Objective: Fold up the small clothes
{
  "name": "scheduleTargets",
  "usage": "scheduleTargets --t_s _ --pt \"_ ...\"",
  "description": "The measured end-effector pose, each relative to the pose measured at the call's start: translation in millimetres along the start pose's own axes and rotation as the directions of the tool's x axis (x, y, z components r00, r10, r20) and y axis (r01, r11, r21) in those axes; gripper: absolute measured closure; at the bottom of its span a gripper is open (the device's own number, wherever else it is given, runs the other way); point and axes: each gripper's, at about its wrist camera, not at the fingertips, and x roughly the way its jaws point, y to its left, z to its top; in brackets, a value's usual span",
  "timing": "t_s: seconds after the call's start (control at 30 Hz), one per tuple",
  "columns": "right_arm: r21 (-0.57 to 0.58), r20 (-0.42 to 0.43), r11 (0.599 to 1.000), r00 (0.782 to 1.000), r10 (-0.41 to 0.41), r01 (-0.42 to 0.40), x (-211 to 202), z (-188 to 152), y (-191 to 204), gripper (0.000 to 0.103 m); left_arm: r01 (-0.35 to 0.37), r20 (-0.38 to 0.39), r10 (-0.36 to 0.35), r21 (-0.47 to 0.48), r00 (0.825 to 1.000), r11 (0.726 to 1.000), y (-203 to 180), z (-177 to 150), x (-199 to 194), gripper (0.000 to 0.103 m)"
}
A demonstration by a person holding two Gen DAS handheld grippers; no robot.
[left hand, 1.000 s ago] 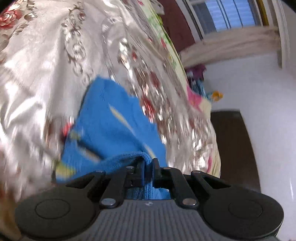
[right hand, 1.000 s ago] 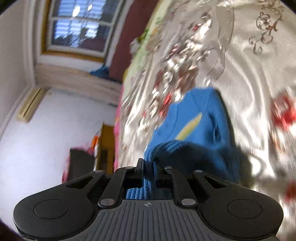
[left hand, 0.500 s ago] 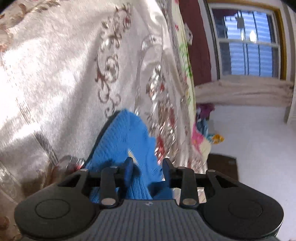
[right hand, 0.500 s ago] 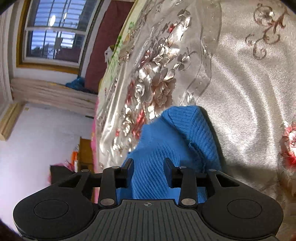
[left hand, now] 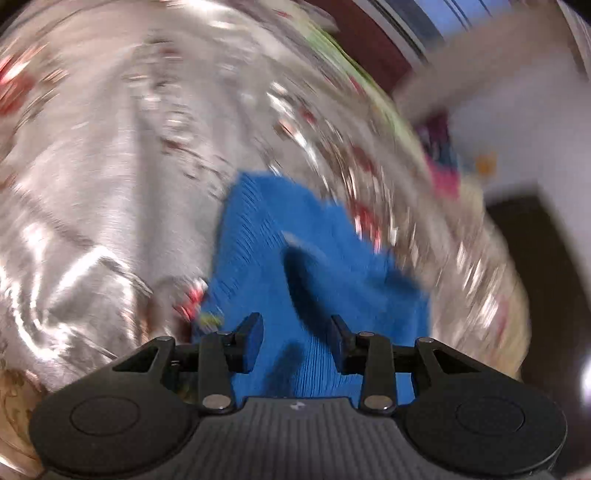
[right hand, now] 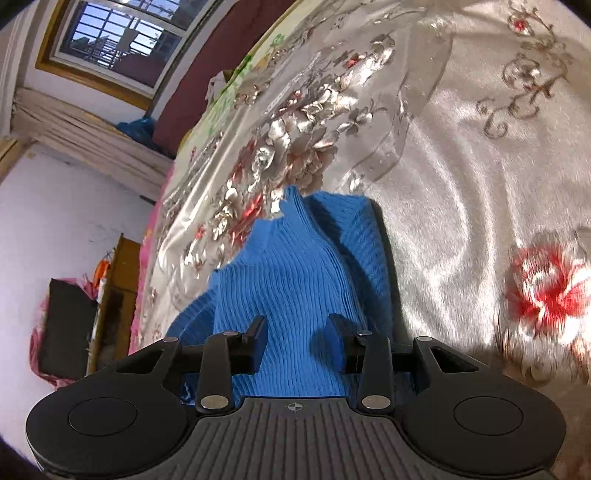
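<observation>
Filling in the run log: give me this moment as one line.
left tongs: open | right tongs: open | blue knit garment: folded, lying on floral bedspread, ungripped

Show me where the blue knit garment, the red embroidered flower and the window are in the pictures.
blue knit garment (right hand: pixel 295 273): right wrist view, middle of the ribbed top layer.
red embroidered flower (right hand: pixel 543 284): right wrist view, centre of the petals.
window (right hand: pixel 110 33): right wrist view, on the panes.

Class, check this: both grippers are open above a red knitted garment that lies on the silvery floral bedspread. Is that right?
Not quite: the knitted garment is blue, not red, as the right wrist view shows clearly. The rest holds: the left gripper and the right gripper are both open above it, and it lies on the silvery floral bedspread.
</observation>
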Motion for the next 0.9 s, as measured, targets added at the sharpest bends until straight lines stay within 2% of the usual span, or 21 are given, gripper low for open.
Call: scheduleTargets --t_s 0.1,0.17,0.2,0.27,0.33,0.4,0.47,0.6,0.7,0.8,0.9 --pt "0.012 -0.001 1.0 1.0 0.002 -0.002 -2 -5 -2 0.067 -0.058 -0.037 0.063 0.111 0.997 0.992 -21 -2 19 0.063" --pt "0.015 -0.005 1.0 1.0 0.001 -0.001 -4 -8 -3 0.067 -0.052 -0.057 0.06 0.132 0.997 0.99 -29 7 32 0.063" --pt "0.015 -0.007 1.0 1.0 0.001 -0.001 -5 -9 -3 0.067 -0.028 -0.054 0.034 0.124 0.998 0.992 -31 13 37 0.063" --pt "0.016 -0.005 1.0 1.0 0.0 0.0 -8 -11 -3 0.067 0.036 -0.027 -0.035 0.055 0.999 0.998 -26 29 38 0.063" --pt "0.02 -0.002 1.0 1.0 -0.001 0.001 -10 -11 -3 0.067 0.056 0.034 -0.054 -0.071 0.998 0.996 -13 48 38 0.062" --pt "0.027 0.0 1.0 1.0 0.0 0.0 -12 -11 -4 0.067 0.05 0.094 -0.035 -0.162 0.995 0.985 1 61 34 0.063" --pt "0.023 0.002 1.0 1.0 0.002 -0.002 -14 -12 -4 0.067 -0.004 0.143 0.034 -0.208 0.989 0.978 15 66 25 0.062" --pt "-0.036 0.008 0.999 1.0 -0.022 0.023 -15 -14 0 0.067 -0.033 0.158 0.077 -0.263 0.984 0.964 41 55 3 0.061" --pt "-0.088 0.029 0.994 0.998 -0.061 0.063 -13 -17 6 0.067 -0.056 0.116 0.089 -0.262 0.989 0.964 52 36 -5 0.059" --pt "-0.161 0.052 0.982 0.995 -0.09 0.097 -11 -19 17 0.067 -0.05 0.081 0.071 -0.234 0.994 0.971 51 19 -7 0.058" --pt "-0.208 0.054 0.97 0.992 -0.114 0.123 -7 -21 25 0.066 -0.05 0.074 0.062 -0.156 0.995 0.986 39 15 -2 0.057"
